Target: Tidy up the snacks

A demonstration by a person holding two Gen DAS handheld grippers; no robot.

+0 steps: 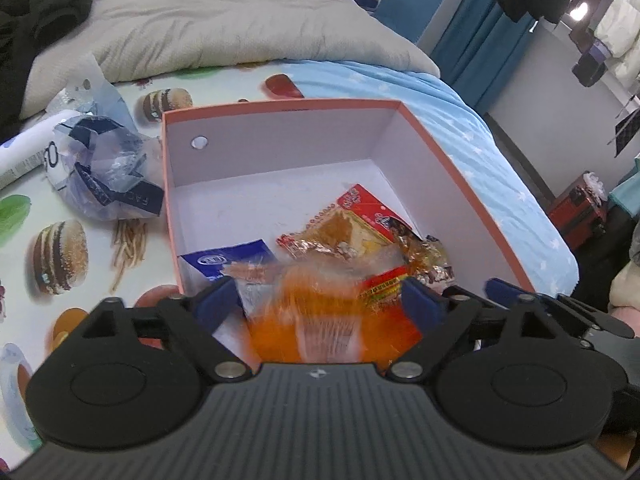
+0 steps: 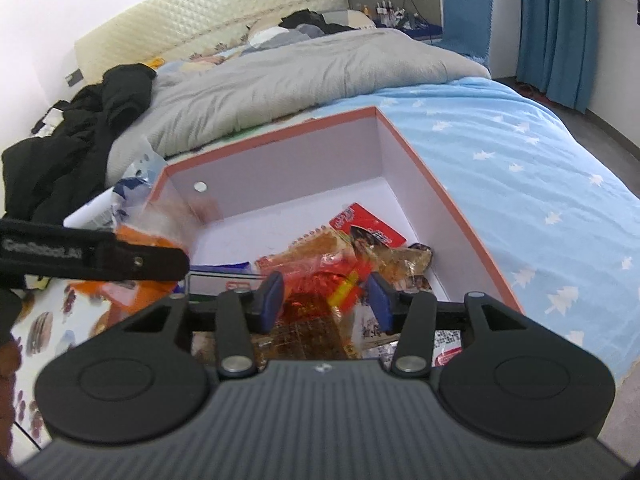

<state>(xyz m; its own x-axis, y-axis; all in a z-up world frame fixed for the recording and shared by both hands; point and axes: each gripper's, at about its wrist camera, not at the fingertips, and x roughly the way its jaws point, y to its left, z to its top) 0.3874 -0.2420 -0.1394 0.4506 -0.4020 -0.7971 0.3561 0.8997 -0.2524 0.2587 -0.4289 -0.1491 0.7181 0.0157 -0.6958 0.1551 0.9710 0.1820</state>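
A pink-rimmed white box [image 1: 280, 148] lies on the bed and holds several snack packets, among them a red and gold one [image 1: 360, 220] and a blue and white one [image 1: 232, 260]. My left gripper [image 1: 320, 300] is open over the box's near edge, with a blurred orange packet [image 1: 312, 320] between its fingers. In the right wrist view the same box [image 2: 320, 160] shows. My right gripper [image 2: 324, 300] is open above a red and brown foil packet [image 2: 316, 312]. The left gripper [image 2: 120, 256] shows at left with the orange packet [image 2: 136, 240].
A crumpled clear and blue plastic bag [image 1: 104, 168] lies left of the box on a burger-print sheet [image 1: 60, 256]. A grey duvet [image 1: 240, 28] and black clothes [image 1: 36, 12] lie behind. The blue star sheet [image 2: 520, 168] runs to the bed's right edge.
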